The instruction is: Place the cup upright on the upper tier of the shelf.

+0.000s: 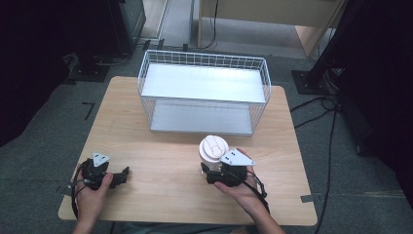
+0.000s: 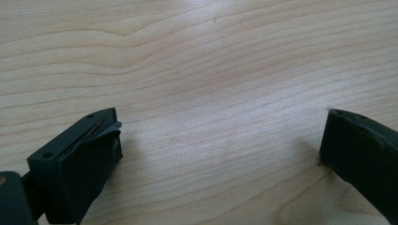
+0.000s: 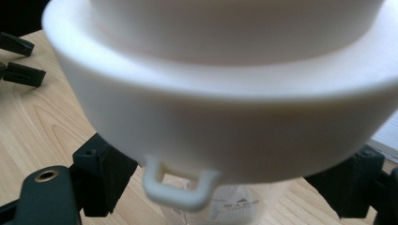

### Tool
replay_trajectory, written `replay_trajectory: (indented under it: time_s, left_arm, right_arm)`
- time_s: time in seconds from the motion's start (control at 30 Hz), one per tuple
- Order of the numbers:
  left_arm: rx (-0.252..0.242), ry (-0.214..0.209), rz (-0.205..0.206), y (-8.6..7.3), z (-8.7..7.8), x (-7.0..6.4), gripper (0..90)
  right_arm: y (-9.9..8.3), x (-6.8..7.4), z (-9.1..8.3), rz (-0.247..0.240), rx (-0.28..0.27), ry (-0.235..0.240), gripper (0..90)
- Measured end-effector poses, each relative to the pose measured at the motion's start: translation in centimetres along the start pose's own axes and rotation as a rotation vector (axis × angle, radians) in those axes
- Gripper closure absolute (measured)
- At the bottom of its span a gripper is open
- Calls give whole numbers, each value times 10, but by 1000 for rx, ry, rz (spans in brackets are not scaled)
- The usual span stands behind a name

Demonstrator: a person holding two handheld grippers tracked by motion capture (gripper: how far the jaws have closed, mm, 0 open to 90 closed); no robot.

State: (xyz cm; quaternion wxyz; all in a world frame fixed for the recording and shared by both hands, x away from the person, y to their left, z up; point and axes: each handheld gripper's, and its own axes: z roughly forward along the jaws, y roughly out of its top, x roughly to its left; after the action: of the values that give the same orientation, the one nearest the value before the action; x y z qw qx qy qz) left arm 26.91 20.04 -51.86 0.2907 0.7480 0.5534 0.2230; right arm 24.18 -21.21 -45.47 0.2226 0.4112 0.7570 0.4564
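Worktop (image 1: pixel 160 161), pale wood, carrying a white wire basket (image 1: pixel 204 92) at the back. White-lidded clear cup (image 1: pixel 213 148), near front centre: likely light, smooth, easily crushed; best gripped below the lid. Right hand-held gripper (image 1: pixel 210 169) pinches its body; left hand-held gripper (image 1: pixel 122 175) rests spread, holding nothing.

I see a light wooden table (image 1: pixel 160 161) with rounded corners standing on grey carpet floor (image 1: pixel 44 146). Beyond its far edge a pale wooden cabinet (image 1: pixel 272 12) rises, and black stands (image 1: pixel 316 73) flank the scene with cables (image 1: pixel 331 126) trailing across the carpet at right. The surroundings are dim; the tabletop is evenly lit.
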Motion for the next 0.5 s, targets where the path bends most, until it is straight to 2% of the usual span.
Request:
replay_trajectory:
  time_s: [0.1, 0.2, 0.5]
  left_arm:
    - [0, 0, 0, 0, 0, 0, 0]
    - [0, 0, 0, 0, 0, 0, 0]
    - [0, 0, 0, 0, 0, 0, 0]
  right_arm:
    - [1, 0, -1, -13, -3, -19, 161]
    - [5, -3, -4, 9, -6, -24, 162]
    - [23, -5, -16, 11, -52, -34, 162]
